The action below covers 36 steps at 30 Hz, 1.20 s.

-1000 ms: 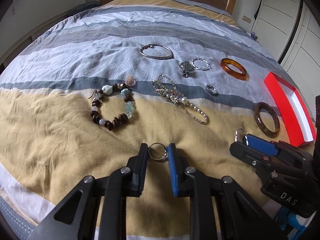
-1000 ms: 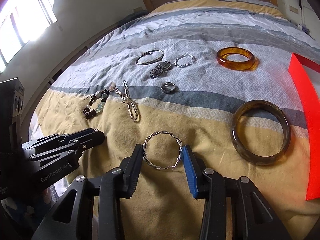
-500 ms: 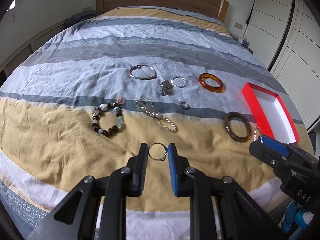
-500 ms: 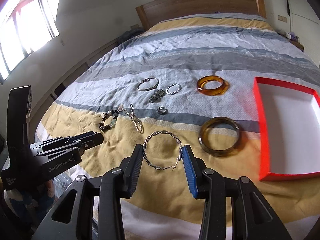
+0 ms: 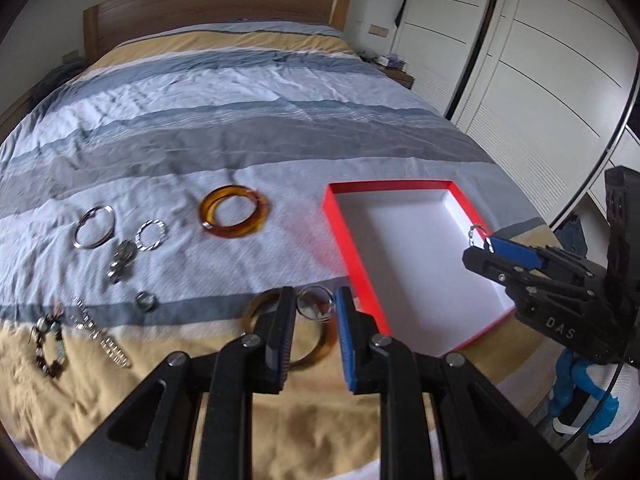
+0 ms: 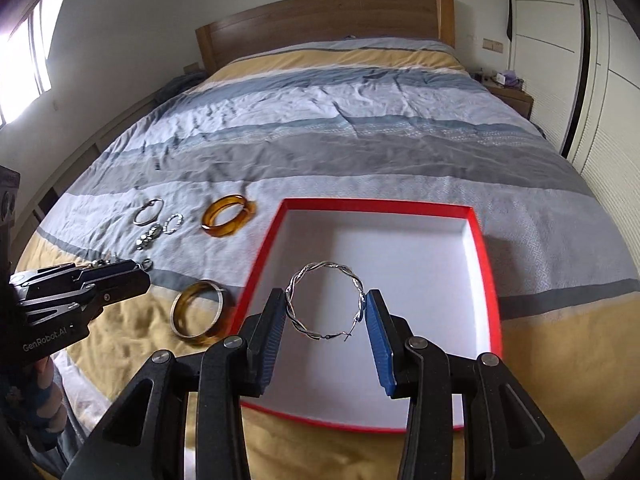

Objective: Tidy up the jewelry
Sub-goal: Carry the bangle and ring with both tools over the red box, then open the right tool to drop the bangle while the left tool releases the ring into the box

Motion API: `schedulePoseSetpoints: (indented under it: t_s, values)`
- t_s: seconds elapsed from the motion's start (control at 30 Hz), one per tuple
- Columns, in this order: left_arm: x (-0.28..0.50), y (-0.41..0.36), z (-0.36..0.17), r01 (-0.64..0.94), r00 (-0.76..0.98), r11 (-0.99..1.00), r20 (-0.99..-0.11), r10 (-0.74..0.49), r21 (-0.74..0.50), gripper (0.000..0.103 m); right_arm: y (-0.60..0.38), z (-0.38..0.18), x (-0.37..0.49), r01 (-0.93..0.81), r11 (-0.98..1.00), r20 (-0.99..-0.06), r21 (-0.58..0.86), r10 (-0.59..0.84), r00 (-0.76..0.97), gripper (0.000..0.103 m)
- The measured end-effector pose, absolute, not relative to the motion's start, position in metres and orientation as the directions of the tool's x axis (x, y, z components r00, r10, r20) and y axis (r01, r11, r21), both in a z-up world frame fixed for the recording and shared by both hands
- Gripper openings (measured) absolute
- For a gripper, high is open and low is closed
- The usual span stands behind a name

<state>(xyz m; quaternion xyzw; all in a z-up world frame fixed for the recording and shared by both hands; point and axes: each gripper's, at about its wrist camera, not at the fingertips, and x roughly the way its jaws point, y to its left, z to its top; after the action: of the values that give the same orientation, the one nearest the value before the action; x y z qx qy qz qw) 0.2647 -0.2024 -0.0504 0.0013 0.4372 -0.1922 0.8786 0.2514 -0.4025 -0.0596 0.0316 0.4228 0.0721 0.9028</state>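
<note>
Two grippers each pinch a piece of jewelry. At the lower centre of the right wrist view, the right gripper (image 6: 326, 310) has its jaws pressed against the sides of a twisted silver bangle (image 6: 325, 304), held in the air over the white inside of the red box (image 6: 486, 264), which lies on the striped bed (image 6: 360, 128). At the lower centre of the left wrist view, the left gripper (image 5: 314, 312) has its jaws closed on a small silver ring (image 5: 316, 307), held above the brown bangle (image 5: 320, 354) that lies on the yellow stripe just left of the box's near corner. Farther out, toward the middle left of that view, an amber bangle (image 5: 234, 216) rests on the pale stripe, well apart from the box. Left of it lie a thin twisted hoop (image 5: 151, 235), a plain silver bangle (image 5: 94, 226), a silver cluster piece (image 5: 120, 266) and a small ring (image 5: 145, 300). At the lower left sit a pearl-and-rhinestone chain (image 5: 102, 338) and a beaded bracelet (image 5: 48, 346), both blurred. White wardrobe doors (image 5: 520, 60) fill the upper right, and a wooden headboard (image 5: 208, 2) spans the top.
</note>
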Motion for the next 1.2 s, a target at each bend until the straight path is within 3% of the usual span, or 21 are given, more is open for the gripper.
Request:
schedulePoseSetpoints:
  t_s: [0.33, 1.2]
  values:
    - [0.318, -0.284, -0.094, 0.414, 0.469, 0.899, -0.813, -0.344, -0.142, 0.019, -0.447, -0.106, 0.301, -0.096, 0.99, -0.818, 0.099, 0.136, 0.559, 0.04]
    - [0.335, -0.319, -0.14, 0.5, 0.482, 0.866, -0.828, -0.288, -0.011, 0.02, -0.444, -0.134, 0.315, -0.263, 0.959, -0.866, -0.106, 0.04, 0.499, 0.042]
